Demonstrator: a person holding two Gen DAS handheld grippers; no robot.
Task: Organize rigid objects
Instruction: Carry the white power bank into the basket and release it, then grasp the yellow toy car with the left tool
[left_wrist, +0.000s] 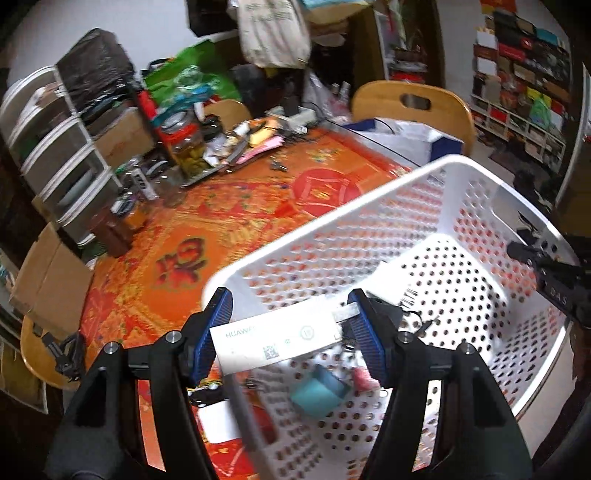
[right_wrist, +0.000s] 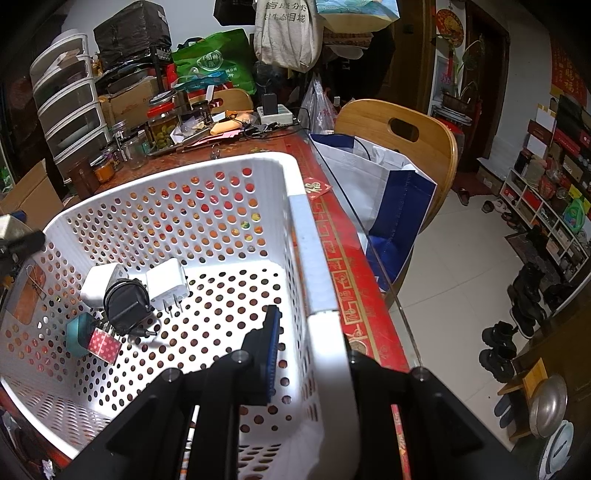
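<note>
My left gripper (left_wrist: 291, 334) is shut on a white Huawei box (left_wrist: 277, 341) and holds it over the near rim of the white perforated basket (left_wrist: 491, 173). In the basket lie a teal box (left_wrist: 319, 393) and a pink item (left_wrist: 364, 376). My right gripper (right_wrist: 314, 354) is shut on the basket's right wall (right_wrist: 314, 258); one blue pad (right_wrist: 271, 350) is inside, the other finger is hidden outside. The right wrist view shows two white chargers (right_wrist: 168, 284), a black adapter (right_wrist: 125, 304), the teal box (right_wrist: 79, 332) and a pink heart-patterned box (right_wrist: 105, 343) on the basket floor.
The basket stands on a table with a red-orange patterned cloth (left_wrist: 207, 221). Jars (left_wrist: 186, 144), papers and clutter fill the far side. Wooden chairs (right_wrist: 402, 136) stand at the right edge with a blue-white bag (right_wrist: 380, 192). Plastic drawers (left_wrist: 55, 147) stand at the left.
</note>
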